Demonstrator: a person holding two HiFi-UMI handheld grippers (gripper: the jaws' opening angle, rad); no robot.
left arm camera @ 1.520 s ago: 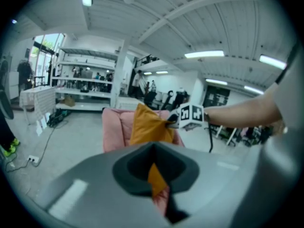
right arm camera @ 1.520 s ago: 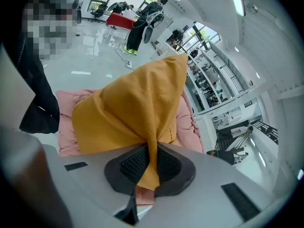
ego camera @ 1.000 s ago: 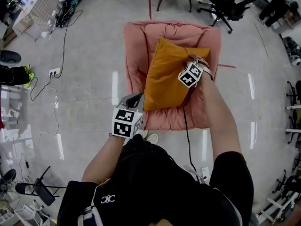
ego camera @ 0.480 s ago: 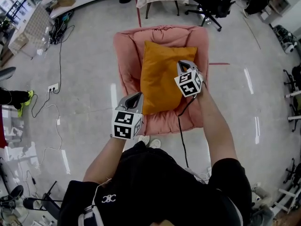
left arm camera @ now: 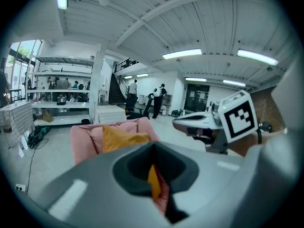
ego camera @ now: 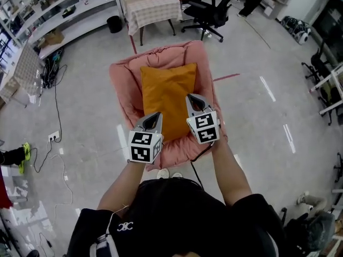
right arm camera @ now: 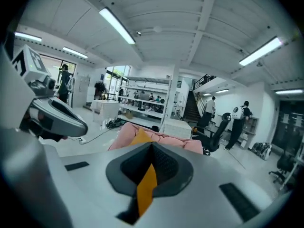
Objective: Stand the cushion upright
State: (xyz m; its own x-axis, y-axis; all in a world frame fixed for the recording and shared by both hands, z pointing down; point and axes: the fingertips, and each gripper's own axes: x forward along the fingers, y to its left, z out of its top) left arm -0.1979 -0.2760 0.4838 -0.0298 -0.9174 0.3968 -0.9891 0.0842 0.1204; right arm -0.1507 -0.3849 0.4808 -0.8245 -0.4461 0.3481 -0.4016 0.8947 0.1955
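Note:
An orange cushion leans against the back of a pink padded chair, its top edge near the backrest's top. My left gripper hovers shut over the seat's front left, holding nothing. Beside it, my right gripper is shut and empty over the cushion's lower right corner, apart from the cushion. In the left gripper view the cushion and chair lie ahead, past the shut left gripper. The right gripper view shows the cushion beyond the shut right gripper.
A small table with a checked cloth and a black office chair stand behind the pink chair. Shelving runs along the far left, and cables trail over the grey floor at left. People stand far off.
My right gripper let go of the cushion's right edge, shut, and drew up and back towards me. The cushion went from lying askew to leaning on the backrest. The left gripper rose a little.

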